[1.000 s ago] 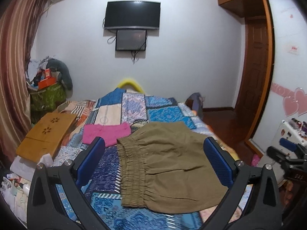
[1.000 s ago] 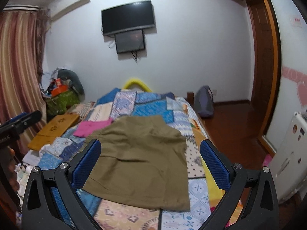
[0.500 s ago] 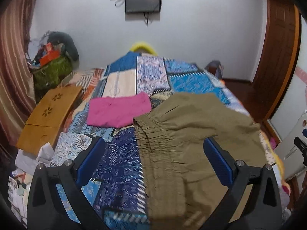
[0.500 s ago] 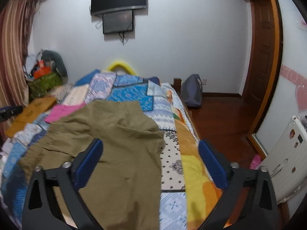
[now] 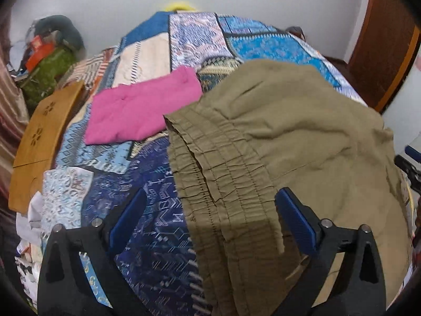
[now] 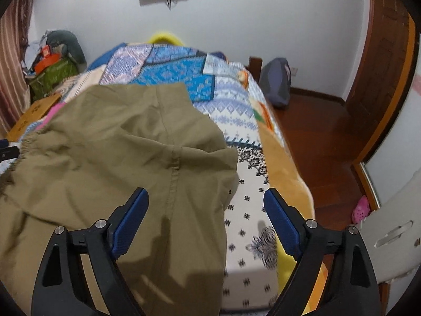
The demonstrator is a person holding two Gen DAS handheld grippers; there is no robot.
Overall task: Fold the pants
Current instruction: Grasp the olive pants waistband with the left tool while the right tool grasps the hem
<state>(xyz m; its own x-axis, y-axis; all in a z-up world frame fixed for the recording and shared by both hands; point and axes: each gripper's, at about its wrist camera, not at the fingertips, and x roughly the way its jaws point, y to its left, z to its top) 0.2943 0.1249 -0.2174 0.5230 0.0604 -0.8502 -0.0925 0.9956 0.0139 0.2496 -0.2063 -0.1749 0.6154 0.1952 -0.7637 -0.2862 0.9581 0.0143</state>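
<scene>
Olive-khaki pants [image 5: 284,142] lie spread flat on a patchwork bedspread [image 5: 147,205], elastic waistband toward the left. They also show in the right wrist view [image 6: 110,158], with the leg hems at the right. My left gripper [image 5: 213,218] is open and empty, low over the near end of the waistband. My right gripper [image 6: 206,218] is open and empty, low over the near right edge of the pants, straddling the hem edge.
A folded pink garment [image 5: 142,110] lies on the bed beyond the waistband. A wooden lap tray [image 5: 42,142] sits at the bed's left edge. The bed's right edge [image 6: 289,163] drops to a wooden floor with a grey backpack [image 6: 276,81]. Clutter stands at the far left.
Both grippers have moved forward and down toward the pants, which now fill much more of each view. Both stay open. The pants have not moved.
</scene>
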